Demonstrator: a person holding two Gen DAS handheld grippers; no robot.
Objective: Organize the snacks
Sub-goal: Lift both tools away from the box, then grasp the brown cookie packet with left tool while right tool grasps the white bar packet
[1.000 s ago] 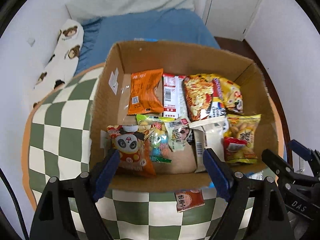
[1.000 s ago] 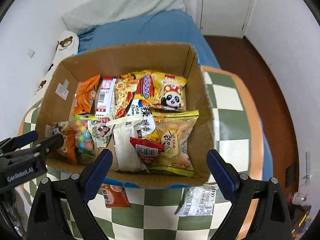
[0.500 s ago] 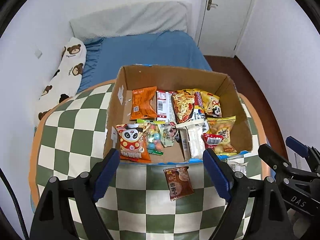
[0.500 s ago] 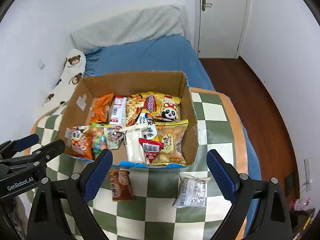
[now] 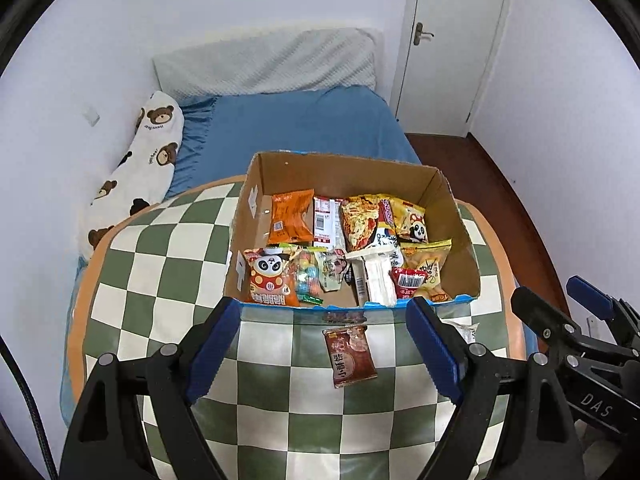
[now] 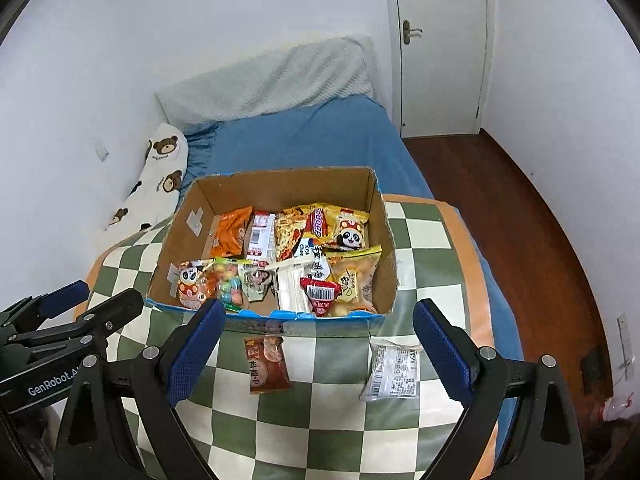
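A cardboard box (image 5: 256, 200) (image 6: 382, 204) filled with several snack packets stands on the green-and-cream checkered table (image 5: 160, 280) (image 6: 432, 304). A brown snack packet (image 5: 349, 355) (image 6: 267, 364) lies on the table in front of the box. A clear white packet (image 6: 394, 370) lies to its right, partly hidden in the left wrist view (image 5: 466, 330). My left gripper (image 5: 326, 354) is open and empty, above the brown packet. My right gripper (image 6: 318, 354) is open and empty, above both loose packets.
A bed with a blue sheet (image 5: 304, 128) (image 6: 320, 140) and a bear-print pillow (image 5: 136, 168) lies behind the table. A white door (image 6: 440, 40) and wood floor (image 6: 520, 216) are at the right. The table's orange edge (image 6: 472, 264) runs near the box's right side.
Both grippers have pulled back and up from the box. The view has widened and the brown and white packets in front of the box have come into sight.
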